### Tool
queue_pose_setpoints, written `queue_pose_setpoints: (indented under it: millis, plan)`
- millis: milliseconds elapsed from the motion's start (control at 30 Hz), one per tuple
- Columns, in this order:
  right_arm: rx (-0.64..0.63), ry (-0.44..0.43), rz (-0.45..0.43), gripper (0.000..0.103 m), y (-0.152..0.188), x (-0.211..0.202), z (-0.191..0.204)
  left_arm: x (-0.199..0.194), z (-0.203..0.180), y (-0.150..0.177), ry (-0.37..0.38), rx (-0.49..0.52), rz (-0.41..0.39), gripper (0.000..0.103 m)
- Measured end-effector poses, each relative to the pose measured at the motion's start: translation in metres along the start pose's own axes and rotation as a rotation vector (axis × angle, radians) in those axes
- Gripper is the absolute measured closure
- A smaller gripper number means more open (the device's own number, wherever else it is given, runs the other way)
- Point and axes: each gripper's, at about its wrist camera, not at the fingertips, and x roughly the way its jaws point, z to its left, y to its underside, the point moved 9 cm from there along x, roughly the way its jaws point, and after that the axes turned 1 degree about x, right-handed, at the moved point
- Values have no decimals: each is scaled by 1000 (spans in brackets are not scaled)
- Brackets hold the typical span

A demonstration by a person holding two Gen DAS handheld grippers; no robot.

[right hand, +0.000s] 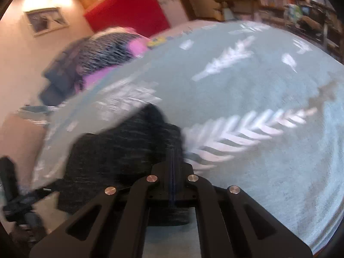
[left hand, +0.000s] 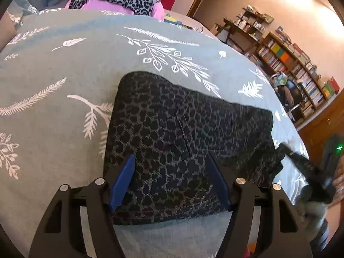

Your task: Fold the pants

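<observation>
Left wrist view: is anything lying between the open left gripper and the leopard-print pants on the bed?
Nothing visible. The left gripper hangs open directly over the folded pants, with only the bedspread around them.

Pants [left hand: 172, 133]: matt woven cloth, between left tongs [left hand: 169, 161] w/ smooth blue plastic pads [left hand: 124, 178]; bedspread [left hand: 64, 75] beyond: soft matt cloth.

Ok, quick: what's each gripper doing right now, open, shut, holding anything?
Left gripper: open over the folded pants, gripping nothing.
Right gripper: shut; blurred, so a pinch on the pants cannot be told.
</observation>
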Motion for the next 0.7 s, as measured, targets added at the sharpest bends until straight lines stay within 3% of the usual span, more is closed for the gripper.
queue_pose_setpoints:
  millis: [100, 167, 267, 367, 467, 533, 700]
  plan:
    - [-63, -74, -59, 67, -10, -13, 34, 1, -2, 2, -10, 8, 1, 35]
    - [-126, -136, -50, 66, -9, -10, 63, 1, -1, 2, -12, 5, 1, 35]
    - [-217, -150, 6, 66, 6, 6, 83, -2, 0, -1, -7, 4, -5, 35]
    - [-258, -72, 52, 67, 27, 21, 70, -3, 4, 0, -12, -1, -6, 35]
    - [-230, 31, 98, 68, 43, 33, 28, 0, 12, 3, -20, -9, 5, 35]
    - [-189, 14, 107, 63, 51, 37, 9, 2, 14, 5, -14, -12, 17, 35]
    - [-213, 21, 116, 62, 53, 37, 10, 0, 17, 1, -10, -20, 19, 35]
